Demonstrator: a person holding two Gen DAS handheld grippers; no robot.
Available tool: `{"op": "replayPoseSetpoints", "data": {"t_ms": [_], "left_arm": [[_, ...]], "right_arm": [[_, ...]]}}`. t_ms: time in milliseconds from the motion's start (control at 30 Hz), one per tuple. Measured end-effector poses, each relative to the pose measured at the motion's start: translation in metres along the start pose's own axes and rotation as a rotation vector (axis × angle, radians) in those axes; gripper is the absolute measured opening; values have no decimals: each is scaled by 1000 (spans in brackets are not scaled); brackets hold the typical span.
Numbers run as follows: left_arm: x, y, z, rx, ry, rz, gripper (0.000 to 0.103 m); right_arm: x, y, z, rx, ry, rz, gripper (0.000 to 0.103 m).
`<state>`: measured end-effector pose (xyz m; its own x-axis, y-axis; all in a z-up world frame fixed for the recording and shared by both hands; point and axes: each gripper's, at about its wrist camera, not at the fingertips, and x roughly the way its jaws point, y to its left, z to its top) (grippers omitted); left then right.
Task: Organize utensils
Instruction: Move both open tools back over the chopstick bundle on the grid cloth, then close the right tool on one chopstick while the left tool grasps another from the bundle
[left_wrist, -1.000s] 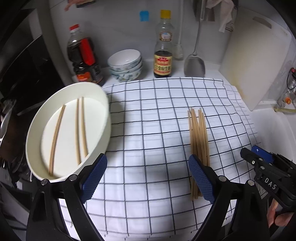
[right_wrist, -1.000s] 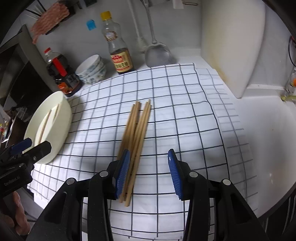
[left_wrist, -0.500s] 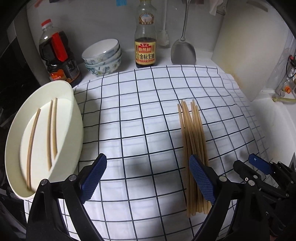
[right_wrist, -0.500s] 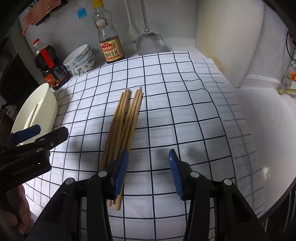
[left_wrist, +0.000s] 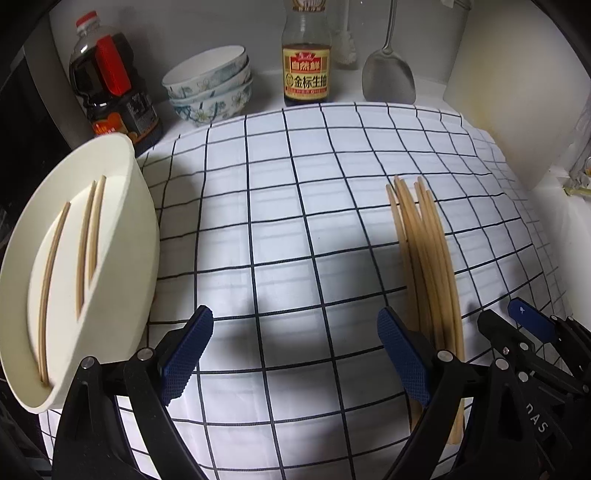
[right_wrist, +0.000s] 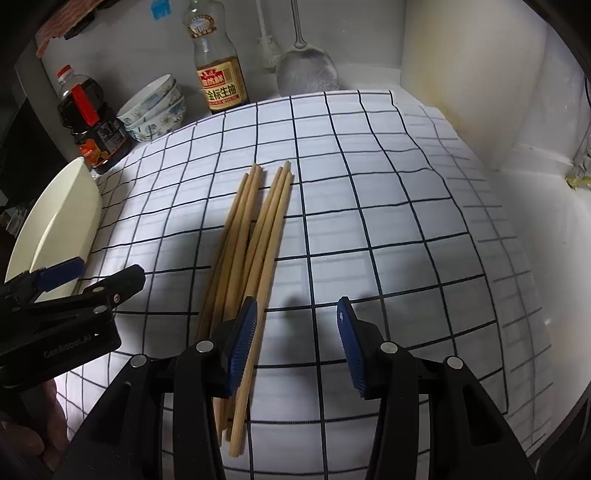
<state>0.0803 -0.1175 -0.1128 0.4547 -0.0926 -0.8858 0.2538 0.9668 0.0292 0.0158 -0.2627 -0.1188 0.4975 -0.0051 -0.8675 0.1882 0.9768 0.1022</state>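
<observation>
Right wrist view: right hand-held gripper (right_wrist: 295, 343) is hovering half-open and empty beside chopsticks (right_wrist: 255, 236); left hand-held gripper (left_wrist: 295, 350) is gaping wide, empty.

Pretty dim kitchen light overall, coming from above and behind the cameras, so both views get big soft grey shadows on the checked cloth (left_wrist: 280, 229) just ahead of the fingers (left_wrist: 184, 354), with a brighter patch down the middle. Heavy fisheye bend in both: the grid lines bulge and the corners go black. Focus is decent mid-frame with no real motion blur, a bit of grain in the darker left side, and mild glare on the soy sauce bottle (right_wrist: 218, 77).
</observation>
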Motion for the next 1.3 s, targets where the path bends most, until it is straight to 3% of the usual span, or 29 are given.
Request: {"op": "replayPoseSetpoints", "data": {"t_ms": [667, 1033, 1300], "left_arm": [[10, -9, -1, 27, -16, -46, 89], [23, -26, 1, 47, -2, -91, 89], [31, -35, -3, 63, 6, -100, 89]], "right_arm": [[20, 14, -4, -110, 18, -43, 43], [17, -20, -2, -54, -6, -103, 43], [11, -32, -8, -33, -13, -92, 43]]}}
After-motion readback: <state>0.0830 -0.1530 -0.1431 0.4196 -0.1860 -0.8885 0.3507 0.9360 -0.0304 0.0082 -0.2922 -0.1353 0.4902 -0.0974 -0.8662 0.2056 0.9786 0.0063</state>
